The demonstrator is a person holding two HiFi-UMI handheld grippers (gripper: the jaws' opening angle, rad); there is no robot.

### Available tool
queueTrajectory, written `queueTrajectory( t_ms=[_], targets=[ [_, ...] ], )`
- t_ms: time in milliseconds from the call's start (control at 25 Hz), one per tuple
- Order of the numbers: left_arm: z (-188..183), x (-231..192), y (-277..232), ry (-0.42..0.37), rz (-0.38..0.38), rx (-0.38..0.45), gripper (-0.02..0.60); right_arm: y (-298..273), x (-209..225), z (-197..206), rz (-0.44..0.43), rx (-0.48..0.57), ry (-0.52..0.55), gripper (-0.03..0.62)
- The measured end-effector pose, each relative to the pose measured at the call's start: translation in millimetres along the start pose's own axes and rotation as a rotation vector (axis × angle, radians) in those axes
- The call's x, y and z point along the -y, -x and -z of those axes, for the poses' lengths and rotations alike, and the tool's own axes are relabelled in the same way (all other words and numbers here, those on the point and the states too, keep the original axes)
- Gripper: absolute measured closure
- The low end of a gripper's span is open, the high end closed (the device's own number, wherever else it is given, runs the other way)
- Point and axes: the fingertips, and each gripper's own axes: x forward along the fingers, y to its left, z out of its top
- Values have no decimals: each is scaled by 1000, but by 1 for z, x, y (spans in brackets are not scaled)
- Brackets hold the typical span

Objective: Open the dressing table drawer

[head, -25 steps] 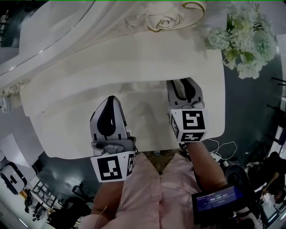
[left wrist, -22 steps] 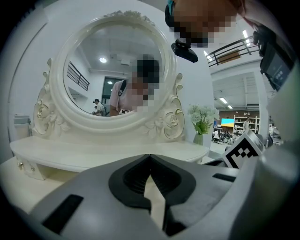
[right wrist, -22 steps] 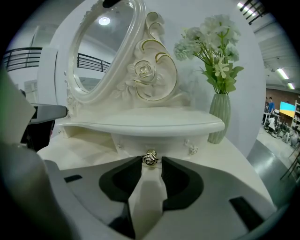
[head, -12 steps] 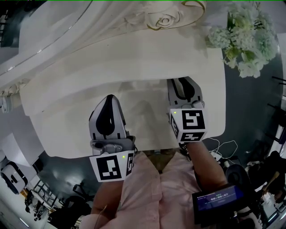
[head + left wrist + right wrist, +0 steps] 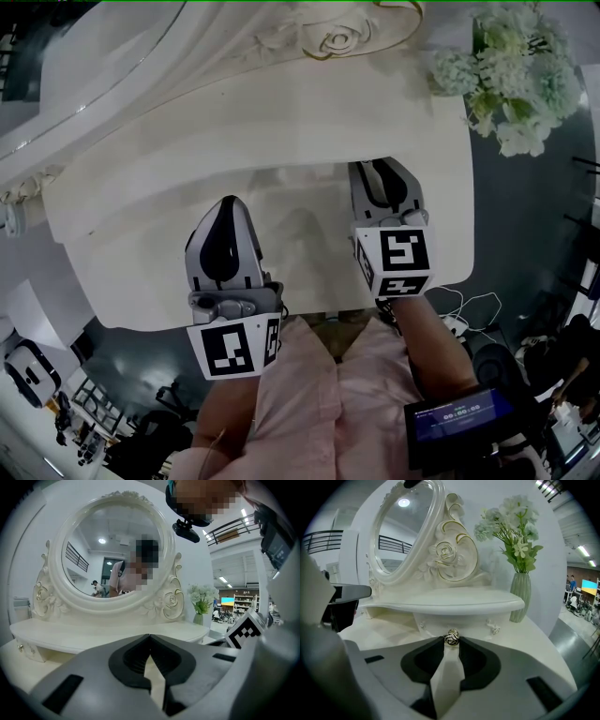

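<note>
Drawer (image 5: 474, 623): small, I judge it light and free-sliding; sits directly ahead of my right hand-held gripper (image 5: 452, 642), whose jaws have just been closing and now pinch its rose knob (image 5: 451, 637), which looks hard, tiny and slip-prone. Left hand-held gripper (image 5: 149, 636): jaws together, empty.

Cream dressing table (image 5: 150, 262), gold-trimmed knob (image 5: 451, 637), pale green vase (image 5: 520, 597)
</note>
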Motion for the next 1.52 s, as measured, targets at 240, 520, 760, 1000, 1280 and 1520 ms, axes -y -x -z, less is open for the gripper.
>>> queueTrajectory(
  t_ms=[240, 520, 760, 1000, 1280, 1520],
  targets=[
    [0, 2, 2, -1, 1, 3, 560, 4, -1, 3, 0, -2, -3, 484],
    [-2, 3, 4, -1, 0, 6, 560, 6, -1, 4, -2, -2, -5, 484],
    [-2, 6, 3, -2, 2, 9, 560, 6, -1, 4, -3, 0, -4, 484],
    [-2, 7, 2, -4, 6, 9, 560, 7, -1, 5, -5, 0, -5, 484],
    [-3, 7, 1, -4, 7, 10, 560, 8, -2, 6, -3, -2, -7, 484],
    [-3, 8, 3, -2, 9, 10, 560, 11, -2, 8, -2, -1, -9, 484]
  ],
)
